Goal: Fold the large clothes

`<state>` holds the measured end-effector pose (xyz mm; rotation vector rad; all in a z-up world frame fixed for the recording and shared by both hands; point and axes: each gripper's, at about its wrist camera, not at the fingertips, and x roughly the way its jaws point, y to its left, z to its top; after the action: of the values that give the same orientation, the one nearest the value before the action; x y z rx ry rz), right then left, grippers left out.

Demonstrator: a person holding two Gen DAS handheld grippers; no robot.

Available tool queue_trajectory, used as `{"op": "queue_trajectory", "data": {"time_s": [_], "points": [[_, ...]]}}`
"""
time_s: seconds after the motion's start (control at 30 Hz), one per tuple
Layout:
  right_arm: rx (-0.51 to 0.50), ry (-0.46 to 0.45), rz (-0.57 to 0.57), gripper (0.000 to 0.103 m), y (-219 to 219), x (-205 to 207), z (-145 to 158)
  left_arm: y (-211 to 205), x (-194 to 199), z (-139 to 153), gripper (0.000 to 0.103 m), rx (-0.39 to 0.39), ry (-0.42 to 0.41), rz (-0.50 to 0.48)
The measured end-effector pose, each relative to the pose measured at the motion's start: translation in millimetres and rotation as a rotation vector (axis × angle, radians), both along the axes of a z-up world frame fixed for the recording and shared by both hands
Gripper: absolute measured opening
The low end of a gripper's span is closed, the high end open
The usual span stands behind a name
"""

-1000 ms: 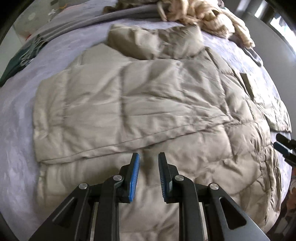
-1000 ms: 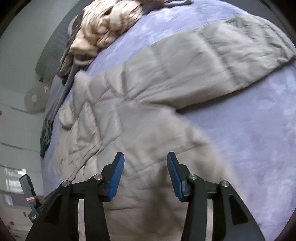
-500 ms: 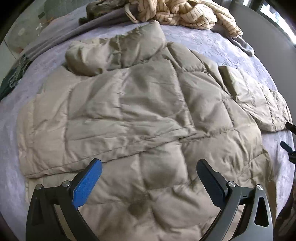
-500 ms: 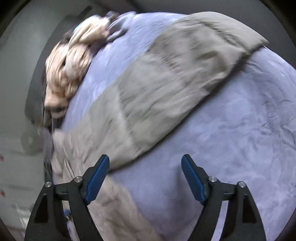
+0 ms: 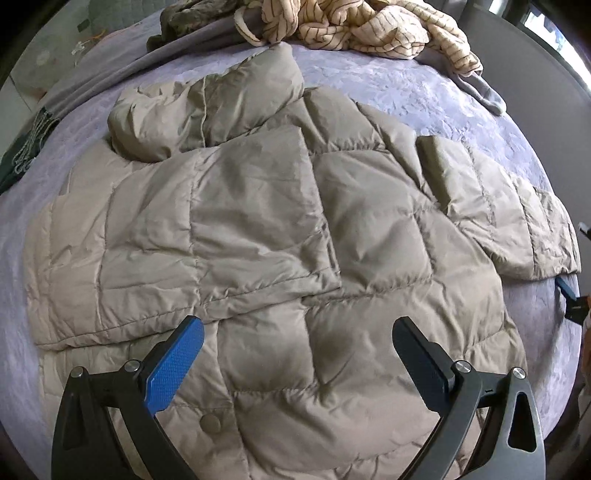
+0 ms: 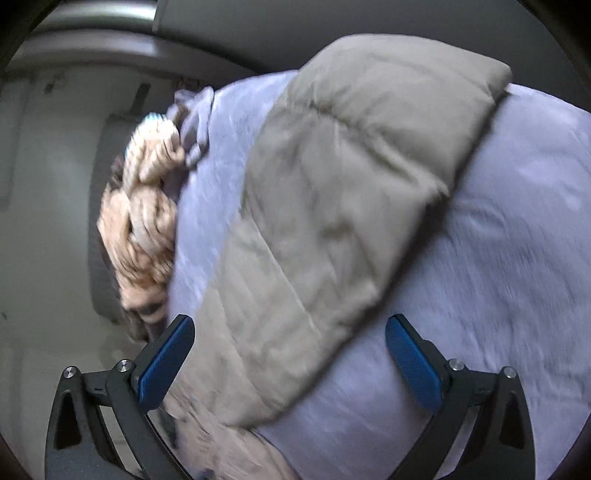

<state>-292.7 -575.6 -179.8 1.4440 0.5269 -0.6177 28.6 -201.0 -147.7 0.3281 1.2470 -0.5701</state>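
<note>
The tan puffer jacket [image 5: 280,258] lay spread across the bed [image 5: 424,96], one sleeve already folded over. Both the left claw [image 5: 295,354] and the right claw [image 6: 290,350] had just spread wide, holding nothing. The outstretched sleeve [image 6: 332,206] looked next; best pinched near its cuff.

Right-wrist view of jacket sleeve [image 6: 332,206] motion-blurred

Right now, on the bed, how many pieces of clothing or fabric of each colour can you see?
Beige puffer jacket: 1
Cream striped garment: 1
Grey garment: 1
Dark olive garment: 1
Total: 4, all lying on the lilac bedspread.
</note>
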Motion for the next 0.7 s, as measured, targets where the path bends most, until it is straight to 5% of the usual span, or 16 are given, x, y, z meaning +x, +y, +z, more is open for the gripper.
{"op": "queue_trajectory", "data": {"time_s": [0.17, 0.23, 0.27, 0.33, 0.37, 0.6, 0.7], "points": [[0.067, -0.108, -0.082, 0.103, -28, 3, -8, -10, 5, 6, 0.102, -0.004, -0.017, 0.010], [0.121, -0.163, -0.124, 0.093, -34, 4, -14, -12, 9, 12, 0.102, -0.009, -0.032, 0.019], [0.148, -0.188, -0.146, 0.083, -36, 4, -17, -13, 12, 14, 0.102, -0.010, -0.041, 0.025], [0.233, -0.237, -0.164, 0.017, -40, 10, -27, -9, 17, 19, 0.102, -0.013, -0.059, 0.041], [0.248, -0.250, -0.161, 0.009, -40, 13, -29, -3, 20, 22, 0.102, -0.013, -0.067, 0.051], [0.134, -0.321, -0.030, 0.007, -30, 57, 14, 39, 44, 27, 0.102, -0.008, -0.089, 0.137], [0.049, -0.340, 0.109, 0.007, -9, 103, 50, 62, 54, 26, 0.102, -0.031, -0.077, 0.184]]}}
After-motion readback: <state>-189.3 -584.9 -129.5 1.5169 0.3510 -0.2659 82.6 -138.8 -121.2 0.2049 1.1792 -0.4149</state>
